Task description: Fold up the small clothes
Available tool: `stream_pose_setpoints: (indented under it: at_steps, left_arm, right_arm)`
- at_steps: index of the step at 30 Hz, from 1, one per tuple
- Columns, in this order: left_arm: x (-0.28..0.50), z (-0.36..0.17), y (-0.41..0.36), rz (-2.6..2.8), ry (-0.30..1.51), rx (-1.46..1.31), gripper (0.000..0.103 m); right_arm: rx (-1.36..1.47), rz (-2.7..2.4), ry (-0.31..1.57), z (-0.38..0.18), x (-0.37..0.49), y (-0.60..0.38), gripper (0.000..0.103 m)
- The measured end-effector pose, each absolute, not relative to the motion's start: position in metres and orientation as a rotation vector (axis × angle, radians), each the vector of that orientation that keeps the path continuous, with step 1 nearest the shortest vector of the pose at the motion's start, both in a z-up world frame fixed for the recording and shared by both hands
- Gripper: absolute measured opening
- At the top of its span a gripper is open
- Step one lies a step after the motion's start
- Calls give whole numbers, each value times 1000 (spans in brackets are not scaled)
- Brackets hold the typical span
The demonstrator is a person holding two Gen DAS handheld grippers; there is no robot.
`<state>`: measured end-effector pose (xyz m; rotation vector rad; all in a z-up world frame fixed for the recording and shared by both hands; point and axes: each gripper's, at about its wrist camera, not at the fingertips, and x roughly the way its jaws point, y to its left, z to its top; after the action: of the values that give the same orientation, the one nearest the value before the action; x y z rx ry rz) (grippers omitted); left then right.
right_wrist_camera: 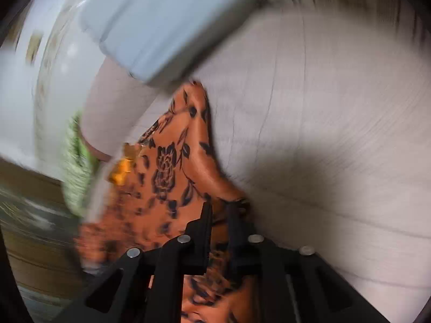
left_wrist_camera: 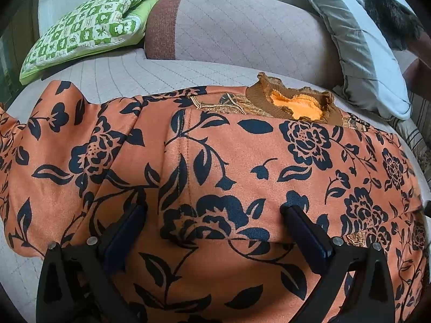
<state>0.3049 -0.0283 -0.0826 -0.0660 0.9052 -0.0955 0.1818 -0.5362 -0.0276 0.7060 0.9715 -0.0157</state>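
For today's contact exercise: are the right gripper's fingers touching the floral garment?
Touching. The right wrist view shows the right gripper fingers nearly shut, pinching the floral garment.

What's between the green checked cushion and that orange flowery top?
Only bare quilted bedcover lies between the green checked cushion and the orange floral top; the left wrist view shows that stretch.

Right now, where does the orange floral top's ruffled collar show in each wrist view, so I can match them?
Left wrist view: the ruffled collar sits upper centre-right, at the far edge of the orange floral top, its bright orange lining showing.
Right wrist view: the collar is a blurred orange patch at centre-left, on the top's left edge.
Shared landmark: the green patterned cushion, upper left in the left view, a blurred green strip beside the collar in the right.
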Motion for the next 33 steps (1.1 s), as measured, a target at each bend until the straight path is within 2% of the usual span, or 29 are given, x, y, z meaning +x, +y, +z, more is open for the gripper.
stream_pose_setpoints:
  at_steps: [2, 4, 5, 7, 8, 10, 14, 16, 19, 24, 27, 29, 30, 33]
  left_arm:
    - [305, -83, -30, -90, 905, -57, 103]
    - [305, -83, -29, -91, 904, -60, 103]
    - [305, -83, -30, -91, 904, -60, 103]
    - [305, -83, -30, -91, 903, -61, 103]
    - [305, -83, -30, -91, 902, -61, 103]
    - [305, -84, -30, -89, 901, -59, 103]
    - [305, -84, -30, -90, 904, -61, 103]
    - [306, -80, -29, -90, 916, -62, 103]
    - [294, -60, -19, -71, 908, -102, 103]
    - [222, 8, 29, -100, 713, -207, 103]
    - [167, 38, 65, -76, 634, -277, 103]
    - [136, 48, 87, -61, 572, -333, 103]
    - [124, 50, 95, -36, 562, -344, 103]
    - [105, 42, 110, 16, 549, -355, 103]
  right_arm:
    - [728, 186, 1031, -24, 171, -512, 28]
    - [680, 252, 1136, -35, 146, -498, 58]
    - [650, 215, 1184, -43, 135, -499, 59]
    - [682, 117, 1161, -45, 98, -523, 38]
    - [675, 35, 1143, -34, 80, -534, 38]
    - [563, -118, 1149, -15, 62, -531, 60]
    - [524, 20, 1096, 20, 24, -497, 62]
    - [381, -12, 1104, 23, 15, -458, 66]
    - [205, -90, 1095, 15, -6, -406, 66]
    - [39, -32, 830, 56, -82, -295, 66]
    - [-161, -59, 608, 84, -142, -241, 66]
    - [-299, -53, 448, 99, -168, -217, 76]
    - [-348, -63, 408, 98, -167, -210, 82]
    - [-259, -114, 492, 80, -131, -228, 82]
